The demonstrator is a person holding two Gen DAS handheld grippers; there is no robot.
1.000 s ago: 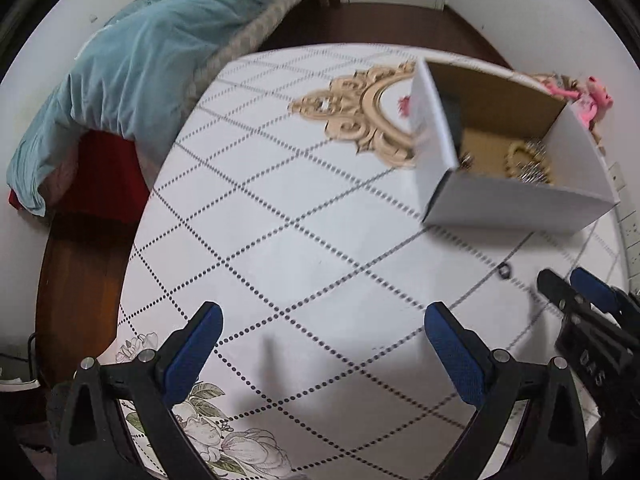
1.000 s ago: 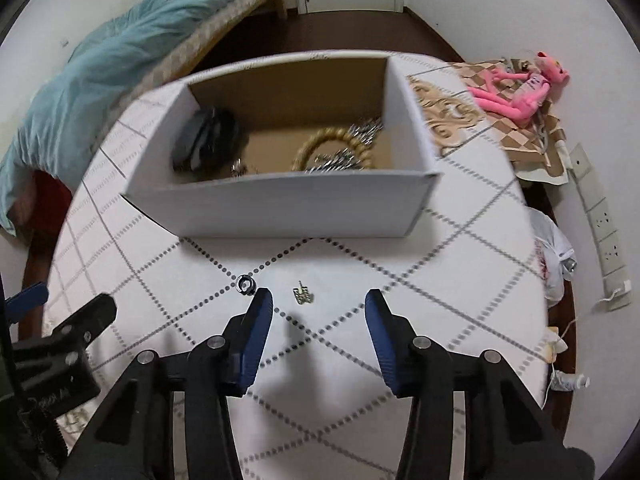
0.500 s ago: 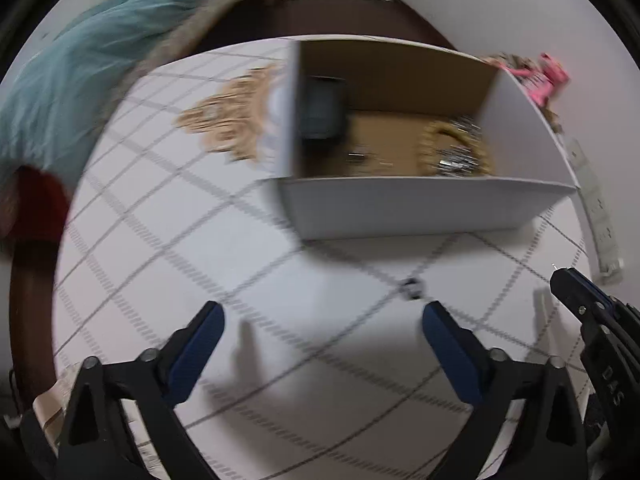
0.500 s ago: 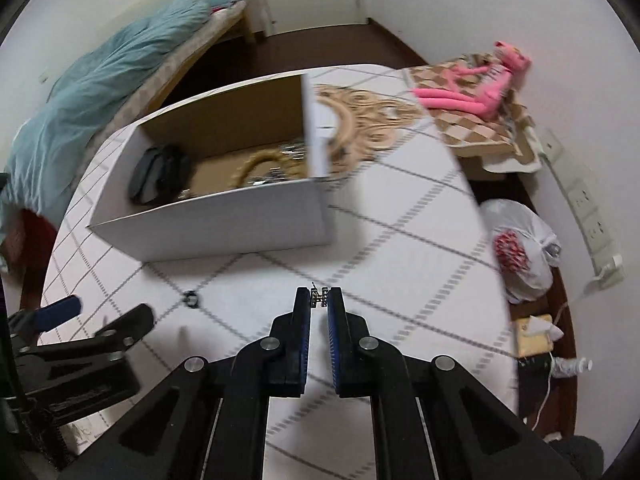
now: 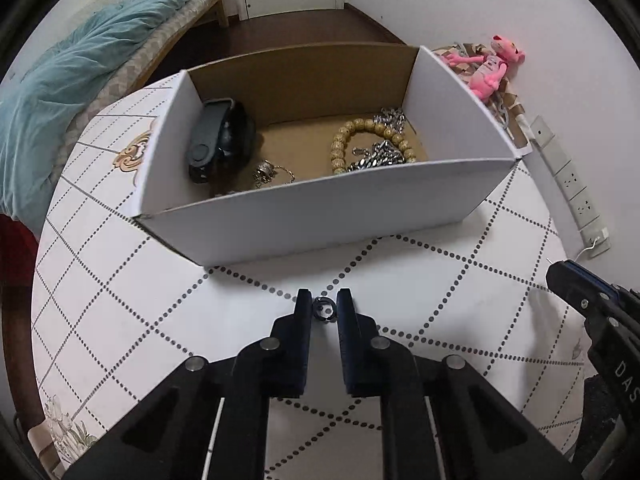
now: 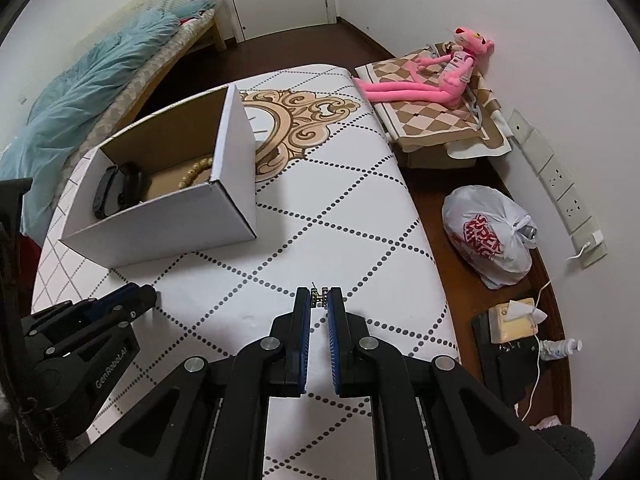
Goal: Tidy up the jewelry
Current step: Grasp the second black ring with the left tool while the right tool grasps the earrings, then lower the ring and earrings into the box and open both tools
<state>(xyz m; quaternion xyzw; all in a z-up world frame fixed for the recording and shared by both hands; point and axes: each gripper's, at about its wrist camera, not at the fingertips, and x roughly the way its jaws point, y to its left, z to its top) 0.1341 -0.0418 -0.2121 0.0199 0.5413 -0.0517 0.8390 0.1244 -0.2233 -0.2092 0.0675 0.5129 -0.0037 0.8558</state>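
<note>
Left wrist view. Left gripper (image 5: 324, 306): fingers drawn close together, pinching a small dark ring (image 5: 323, 309) between the tips, low over the white tablecloth (image 5: 120, 304) with its dotted diamond pattern. Just beyond the ring: open white cardboard box (image 5: 320, 208), brown inside. Box contents: black watch (image 5: 218, 142) leaning against the left wall; small silver chain piece (image 5: 266, 171) beside it on the floor of the box; wooden bead bracelet (image 5: 370, 140) to the right; silver chain (image 5: 380, 156) lying across and touching the beads. Right gripper (image 5: 584, 300): only its side shows at the right edge, and from here its closure cannot be told. Background: teal blanket (image 5: 80, 64) on a bed, pink plush toy (image 5: 492, 72) by the wall.

Right wrist view. Right gripper (image 6: 320, 300): fingers nearly closed, clamped on a small metallic earring (image 6: 320, 295) held at the tips above the tablecloth (image 6: 360, 200), well apart from the box (image 6: 168, 224). Box stands to the left on the table; watch (image 6: 116, 188) and part of the bead bracelet (image 6: 196, 170) visible inside. Left gripper (image 6: 132, 294): seen side-on at lower left. Floor, right of the table: white plastic bag (image 6: 488, 232) with red print. Pink plush toy (image 6: 440, 72) lies on a checkered cloth (image 6: 432, 120).
</note>
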